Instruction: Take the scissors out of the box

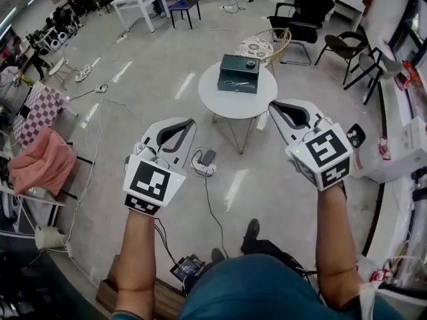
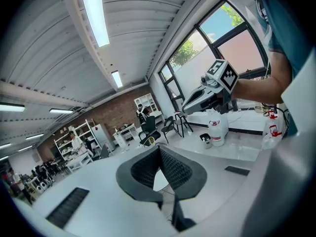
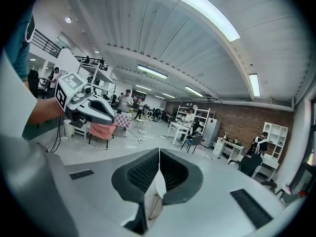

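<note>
While both arms are held out in front of the body, the left gripper (image 1: 189, 123) sits low on the left and the right gripper (image 1: 273, 106) a little higher on the right, each pointing forward over the floor. The left gripper's own view shows its two dark ribbed jaws pressed together at the tips, with nothing caught between them. It's the same on the right, where the tips meet and only open floor shows through the gap behind them. So both are closed and empty.

The dark green box (image 1: 238, 73) sits on the small round white table (image 1: 230, 105), ahead of the grippers and well apart from both. A pale, thin shape that looks like the scissors (image 1: 234, 83) shows at the near part of the box, but it is too small to tell whether it lies on the lid or inside. A round dark knob (image 1: 251, 63) sits at the box's far right corner.

Just behind the table stands a wicker chair (image 1: 270, 44). On the floor between the left gripper and the table legs lies a power strip (image 1: 203, 163) with a cable trailing back toward the person's feet. Over at the far left a pink cloth (image 1: 39, 163) is draped on a stand.
</note>
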`<state>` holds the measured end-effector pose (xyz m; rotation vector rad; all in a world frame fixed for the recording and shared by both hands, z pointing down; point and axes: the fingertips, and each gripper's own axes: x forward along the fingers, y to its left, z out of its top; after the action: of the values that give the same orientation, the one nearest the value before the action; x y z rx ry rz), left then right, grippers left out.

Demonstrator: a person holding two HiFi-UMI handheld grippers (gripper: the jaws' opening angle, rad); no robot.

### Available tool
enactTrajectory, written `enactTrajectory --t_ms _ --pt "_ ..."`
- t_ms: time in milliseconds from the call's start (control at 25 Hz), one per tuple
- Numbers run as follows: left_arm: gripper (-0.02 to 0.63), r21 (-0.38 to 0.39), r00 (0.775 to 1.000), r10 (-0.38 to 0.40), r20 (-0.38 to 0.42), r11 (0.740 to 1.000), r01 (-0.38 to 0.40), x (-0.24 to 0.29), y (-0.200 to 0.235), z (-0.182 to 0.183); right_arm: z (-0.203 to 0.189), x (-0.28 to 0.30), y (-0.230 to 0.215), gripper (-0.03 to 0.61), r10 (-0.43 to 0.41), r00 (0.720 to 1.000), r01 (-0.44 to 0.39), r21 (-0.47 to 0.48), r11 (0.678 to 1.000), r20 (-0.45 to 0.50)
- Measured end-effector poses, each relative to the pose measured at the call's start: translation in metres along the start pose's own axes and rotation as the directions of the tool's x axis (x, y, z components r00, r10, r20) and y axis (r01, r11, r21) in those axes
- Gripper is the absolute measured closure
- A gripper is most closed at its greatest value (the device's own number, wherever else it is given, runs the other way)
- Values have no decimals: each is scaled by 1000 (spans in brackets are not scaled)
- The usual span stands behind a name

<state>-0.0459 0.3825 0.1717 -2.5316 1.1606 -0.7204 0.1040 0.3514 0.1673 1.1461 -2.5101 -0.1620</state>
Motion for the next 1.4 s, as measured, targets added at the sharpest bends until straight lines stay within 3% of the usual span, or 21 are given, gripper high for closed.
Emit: enactTrajectory --t_ms 480,920,1160,1400 --pt "595 14 998 38 -47 999 -37 102 7 32 -33 30 -100 540 57 998 -58 19 998 33" --pt "595 22 999 -32 -15 999 33 185 19 35 -70 49 -162 540 -10 1000 11 56 998 -12" --pt "595 28 994 -103 34 994 102 228 61 25 -69 80 -183 540 -89 995 93 69 993 -54" --pt "595 59 979 -186 85 982 181 250 139 14 -37 140 -185 540 -173 980 182 91 979 -96"
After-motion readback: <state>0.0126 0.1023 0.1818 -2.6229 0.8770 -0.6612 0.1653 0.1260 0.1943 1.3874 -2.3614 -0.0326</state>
